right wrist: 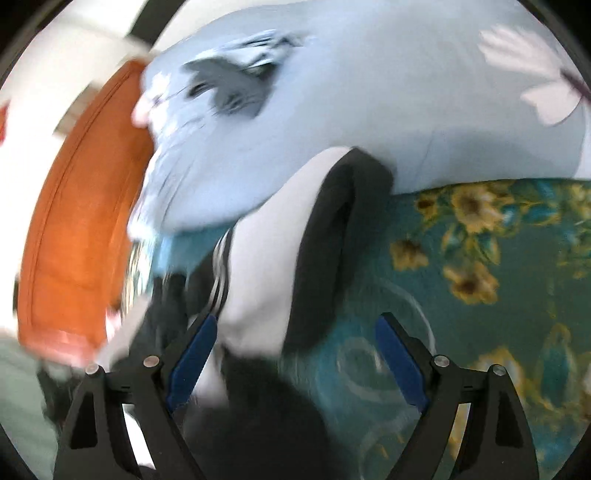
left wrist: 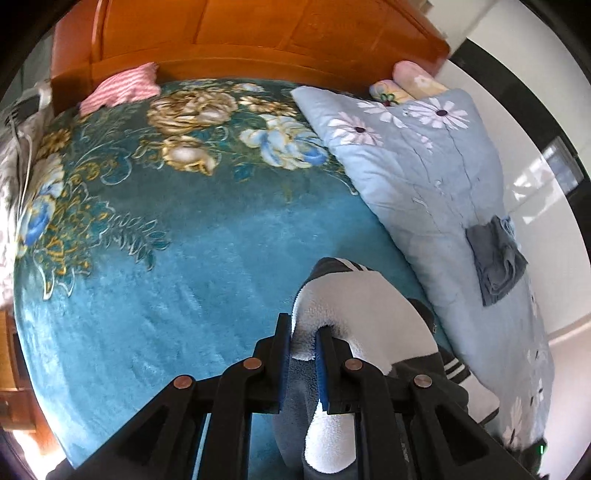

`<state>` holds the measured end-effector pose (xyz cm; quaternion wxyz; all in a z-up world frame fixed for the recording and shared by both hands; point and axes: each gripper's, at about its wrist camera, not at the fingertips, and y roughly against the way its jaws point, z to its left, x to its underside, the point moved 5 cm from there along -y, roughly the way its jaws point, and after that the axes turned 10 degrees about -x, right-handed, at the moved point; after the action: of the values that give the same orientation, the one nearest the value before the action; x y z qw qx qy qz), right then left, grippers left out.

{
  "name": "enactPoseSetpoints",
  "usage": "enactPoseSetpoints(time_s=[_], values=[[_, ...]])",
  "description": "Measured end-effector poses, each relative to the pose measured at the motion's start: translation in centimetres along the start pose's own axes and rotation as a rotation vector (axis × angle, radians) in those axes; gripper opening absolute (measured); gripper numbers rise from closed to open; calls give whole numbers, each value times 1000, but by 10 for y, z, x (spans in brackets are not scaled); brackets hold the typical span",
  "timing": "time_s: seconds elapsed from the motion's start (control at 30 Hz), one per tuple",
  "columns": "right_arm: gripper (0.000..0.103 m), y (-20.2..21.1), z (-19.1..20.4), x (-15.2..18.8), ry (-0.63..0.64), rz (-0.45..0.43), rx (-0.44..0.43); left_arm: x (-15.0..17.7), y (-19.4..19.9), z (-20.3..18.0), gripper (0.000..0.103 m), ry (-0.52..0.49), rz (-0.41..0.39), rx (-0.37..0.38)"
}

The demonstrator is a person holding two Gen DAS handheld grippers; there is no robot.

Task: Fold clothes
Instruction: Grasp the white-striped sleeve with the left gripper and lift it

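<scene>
Left gripper (left wrist: 303,334) pinches the garment's (left wrist: 354,306) fleece lining; only the blurred right view shows right gripper (right wrist: 293,332) fingers wide.

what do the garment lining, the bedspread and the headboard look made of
Garment lining: white fleece, likely; nubbly pile. Teal bedspread: plush, velvety fabric with a brushed sheen and printed flowers. Headboard: orange-brown wood or veneer with a glossy varnish; panelled.

The right wrist view is smeared by motion blur, so the grey folded cloth (right wrist: 229,88) on the pale blue quilt (right wrist: 332,110) loses its outline, while the fleece-lined garment (left wrist: 354,314) runs out of frame below the left hand-held gripper (left wrist: 303,332), hiding its overall shape.
</scene>
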<state>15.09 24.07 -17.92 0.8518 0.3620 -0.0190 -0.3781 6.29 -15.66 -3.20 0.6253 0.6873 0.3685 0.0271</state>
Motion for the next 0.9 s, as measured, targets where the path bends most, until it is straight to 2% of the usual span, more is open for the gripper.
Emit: enactPoseSetpoints(time_s=[0.17,0.23,0.3,0.33,0.47,0.7,0.83,0.9], values=[[88,-31,-15,-23,-184,-30,-75,-1,-2,1,13,-8,15,10],[82,-39,-23,-24,-271,-37,-94,-1,-5,3,13,3,22,16],[52,-46,-31,-26,-358,-43,-113,-1,-6,5,13,12,26,23],[48,-49,-35,-27,-396,-46,-122,-1,-5,3,13,7,21,30],[24,-39,-8,-42,-296,-58,-122,-5,3,-10,12,-38,-15,54],[20,37,103,-93,22,-183,-246,-32,40,-56,10,-100,-96,171],[20,114,153,-125,164,-333,-303,-53,70,-79,10,-111,-152,262],[20,153,160,-136,199,-409,-298,-64,78,-87,10,-108,-168,294]])
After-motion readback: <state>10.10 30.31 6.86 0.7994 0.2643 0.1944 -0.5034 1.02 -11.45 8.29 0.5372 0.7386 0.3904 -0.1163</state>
